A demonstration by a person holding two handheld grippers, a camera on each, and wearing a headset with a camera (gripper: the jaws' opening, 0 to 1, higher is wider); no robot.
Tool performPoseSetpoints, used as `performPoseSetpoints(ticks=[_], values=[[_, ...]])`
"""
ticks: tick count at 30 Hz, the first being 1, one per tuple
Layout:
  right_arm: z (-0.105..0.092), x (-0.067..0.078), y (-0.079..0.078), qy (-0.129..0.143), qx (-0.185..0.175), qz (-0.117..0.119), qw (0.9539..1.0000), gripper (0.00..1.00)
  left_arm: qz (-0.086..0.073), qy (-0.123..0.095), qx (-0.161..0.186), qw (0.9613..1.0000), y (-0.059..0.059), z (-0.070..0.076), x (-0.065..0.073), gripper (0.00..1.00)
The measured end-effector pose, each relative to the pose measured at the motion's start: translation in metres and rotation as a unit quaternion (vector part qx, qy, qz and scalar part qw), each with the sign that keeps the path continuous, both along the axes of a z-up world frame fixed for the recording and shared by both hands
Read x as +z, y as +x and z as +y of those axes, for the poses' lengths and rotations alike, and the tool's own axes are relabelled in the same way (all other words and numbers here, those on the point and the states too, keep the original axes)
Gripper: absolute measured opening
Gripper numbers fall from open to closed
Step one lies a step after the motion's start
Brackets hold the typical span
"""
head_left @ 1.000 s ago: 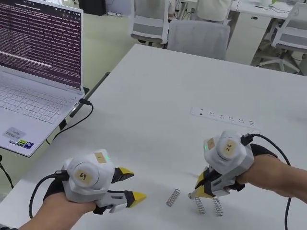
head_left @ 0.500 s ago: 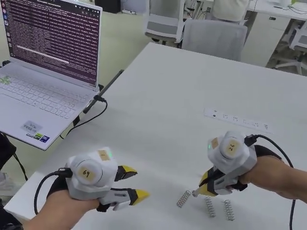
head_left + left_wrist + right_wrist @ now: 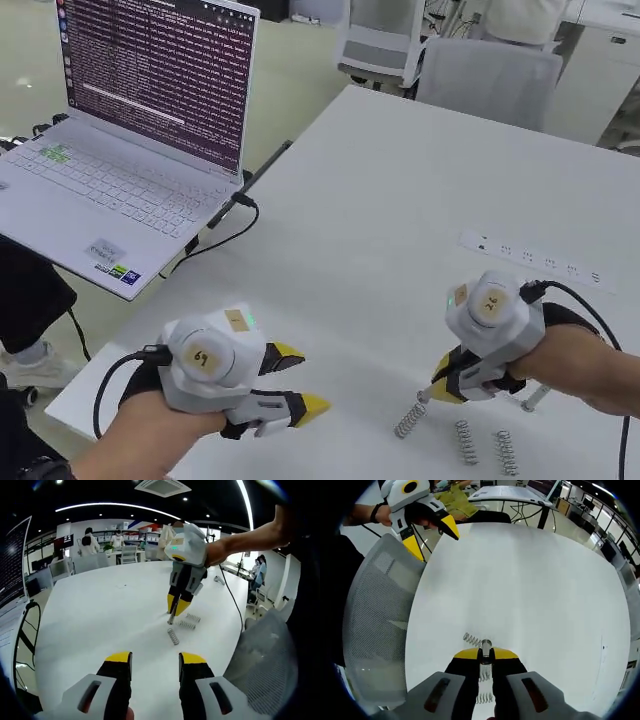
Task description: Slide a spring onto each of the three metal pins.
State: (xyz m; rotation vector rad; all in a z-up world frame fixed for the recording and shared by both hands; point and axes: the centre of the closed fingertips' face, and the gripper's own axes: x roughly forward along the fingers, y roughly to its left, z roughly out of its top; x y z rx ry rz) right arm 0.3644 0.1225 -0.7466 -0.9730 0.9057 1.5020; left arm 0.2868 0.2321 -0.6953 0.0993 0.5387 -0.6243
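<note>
On the white counter [image 3: 400,200], near its front edge, the right gripper [image 3: 437,393] has jaws closed on a metal pin [image 3: 485,644]. The nearest spring [image 3: 409,420] lies just beside its tip. The left gripper [image 3: 303,378] hovers open and empty, farther away.

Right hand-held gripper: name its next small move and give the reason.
Probably tilt the pin toward the nearest spring and nudge its tip into the open end. The right hand-held gripper is shut on the pin, whose tip hangs just beside that spring; the pin is bare.
</note>
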Motion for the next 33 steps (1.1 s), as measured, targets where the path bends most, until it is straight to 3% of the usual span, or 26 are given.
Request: performPoseSetpoints(ticks=[10, 23, 33], values=[[0.013, -0.012, 0.016, -0.012, -0.003, -0.006, 0.9999, 0.05, 0.0, -0.007, 0.006, 1.0, 0.0, -0.001, 0.001, 0.31], [0.015, -0.024, 0.043, -0.037, -0.028, -0.027, 0.9986, 0.05, 0.001, -0.011, 0.014, 0.9998, 0.001, 0.003, -0.001, 0.3], [0.017, -0.035, 0.054, -0.051, -0.037, -0.031, 0.9975, 0.06, 0.001, -0.012, 0.018, 0.9998, 0.0, 0.005, 0.001, 0.31]])
